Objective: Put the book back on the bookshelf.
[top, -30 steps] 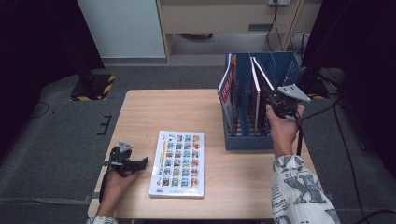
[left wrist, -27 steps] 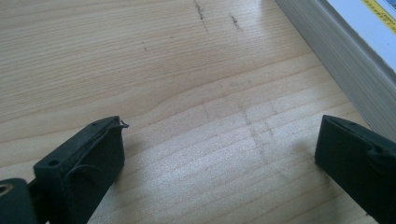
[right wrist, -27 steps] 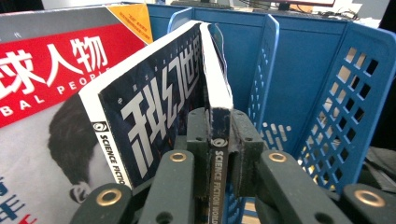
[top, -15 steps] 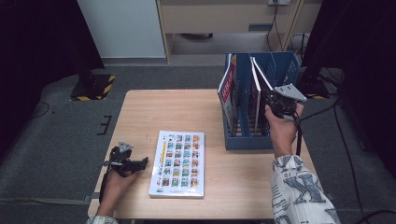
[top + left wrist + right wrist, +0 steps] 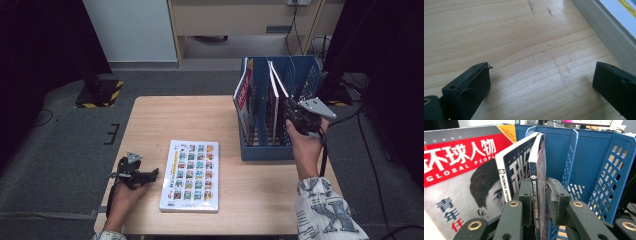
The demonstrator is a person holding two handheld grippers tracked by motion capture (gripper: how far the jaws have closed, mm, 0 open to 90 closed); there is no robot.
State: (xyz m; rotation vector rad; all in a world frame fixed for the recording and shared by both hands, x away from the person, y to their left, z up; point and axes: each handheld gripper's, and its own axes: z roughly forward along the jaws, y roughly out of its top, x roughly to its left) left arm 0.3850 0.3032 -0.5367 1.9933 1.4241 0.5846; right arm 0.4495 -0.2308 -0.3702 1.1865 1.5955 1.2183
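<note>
Right gripper (image 5: 539,202): jaws clamped on the spine edge of a dark magazine (image 5: 537,177), which stands upright in the blue file rack (image 5: 300,75).
Left gripper (image 5: 541,82): jaws spread wide, holding nothing, low over the wooden table (image 5: 200,115).
Book (image 5: 191,174): flat on the table, just beside the left gripper.
Red magazine (image 5: 461,170): leaning in the rack's neighbouring slot.

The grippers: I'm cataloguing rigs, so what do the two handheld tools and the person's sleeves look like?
Both are black two-jaw tools. The right gripper carries a grey three-cornered plate and trails a black cable; brass-ringed holes mark its arms. The left gripper has a small grey top piece. The right sleeve is white with dark lettering.
</note>
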